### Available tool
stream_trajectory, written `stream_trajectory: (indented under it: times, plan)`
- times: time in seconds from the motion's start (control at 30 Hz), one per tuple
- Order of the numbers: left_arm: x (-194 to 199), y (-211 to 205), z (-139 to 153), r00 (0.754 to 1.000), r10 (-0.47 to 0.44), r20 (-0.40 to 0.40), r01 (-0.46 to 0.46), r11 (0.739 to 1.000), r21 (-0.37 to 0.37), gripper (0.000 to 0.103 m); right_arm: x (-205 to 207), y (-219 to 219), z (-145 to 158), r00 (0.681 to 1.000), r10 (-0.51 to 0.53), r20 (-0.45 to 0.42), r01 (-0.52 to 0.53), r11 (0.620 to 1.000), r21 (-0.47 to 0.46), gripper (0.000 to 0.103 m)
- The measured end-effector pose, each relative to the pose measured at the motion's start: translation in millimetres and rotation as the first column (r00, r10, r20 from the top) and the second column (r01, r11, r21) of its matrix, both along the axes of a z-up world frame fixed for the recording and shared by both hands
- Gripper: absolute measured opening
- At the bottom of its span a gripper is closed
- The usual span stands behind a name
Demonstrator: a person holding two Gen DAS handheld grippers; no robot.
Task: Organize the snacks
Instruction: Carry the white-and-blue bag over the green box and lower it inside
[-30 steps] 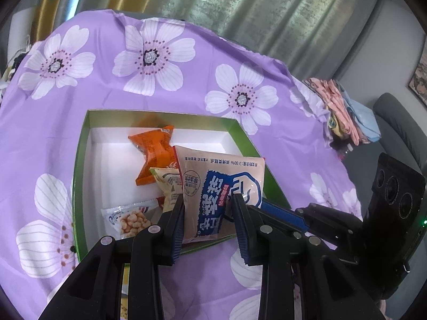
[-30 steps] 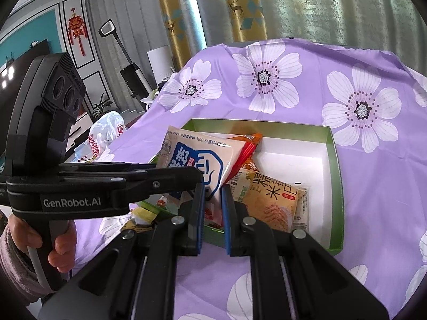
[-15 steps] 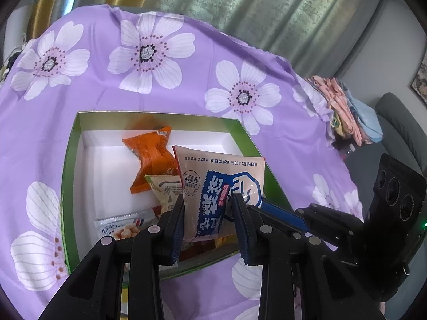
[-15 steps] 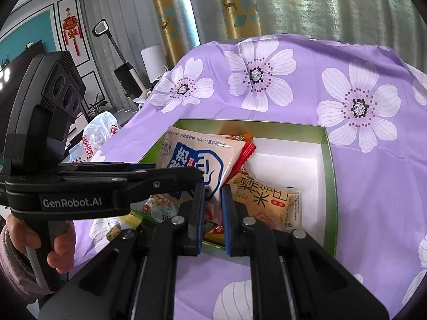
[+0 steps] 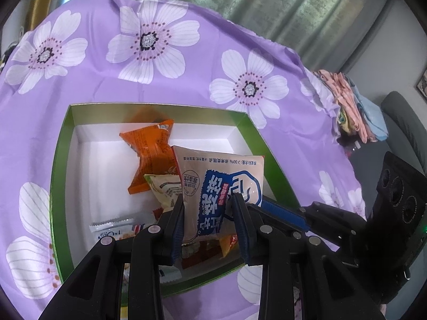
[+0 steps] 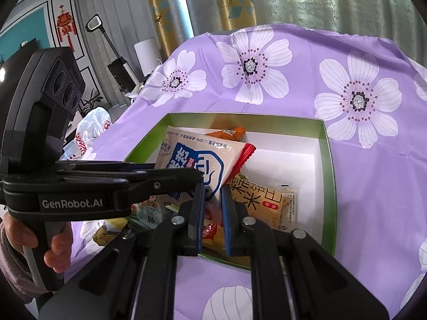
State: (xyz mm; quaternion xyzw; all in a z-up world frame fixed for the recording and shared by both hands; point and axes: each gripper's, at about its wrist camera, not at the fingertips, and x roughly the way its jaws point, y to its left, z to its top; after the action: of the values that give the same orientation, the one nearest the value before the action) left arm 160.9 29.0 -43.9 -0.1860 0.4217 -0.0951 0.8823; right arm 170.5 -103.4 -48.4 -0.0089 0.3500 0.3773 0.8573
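Note:
A beige snack bag with blue print (image 5: 216, 186) is held between both grippers over the green box (image 5: 60, 165). My left gripper (image 5: 209, 210) is shut on its lower part. My right gripper (image 6: 212, 200) is shut on its corner; the bag (image 6: 197, 160) also shows in the right wrist view. In the box lie an orange packet (image 5: 152, 149), a yellow-beige packet (image 5: 165, 189), a clear packet of puffs (image 5: 117, 229) and a tan rice cracker pack (image 6: 264, 202). The box rim shows in the right wrist view (image 6: 327, 165).
A purple flowered cloth (image 5: 106, 74) covers the table. Folded clothes (image 5: 355, 106) lie at the far right edge. Loose snack packets (image 6: 109, 232) and a white plastic bag (image 6: 92, 128) sit left of the box. A person's hand (image 6: 56, 248) grips the left handle.
Both grippers have moved forward with the bag, further over the box. The box and its snacks sit closer and lower in both views.

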Motion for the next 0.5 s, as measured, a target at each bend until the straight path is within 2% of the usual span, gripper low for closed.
stream_trajectory:
  times: [0.5]
  plan:
    - [13,-1,-14,0.998,0.004,-0.064,-0.004,1.000,0.000,0.032,13,8,-9,0.999,-0.007,-0.049,0.004,0.998,-0.064,0.013]
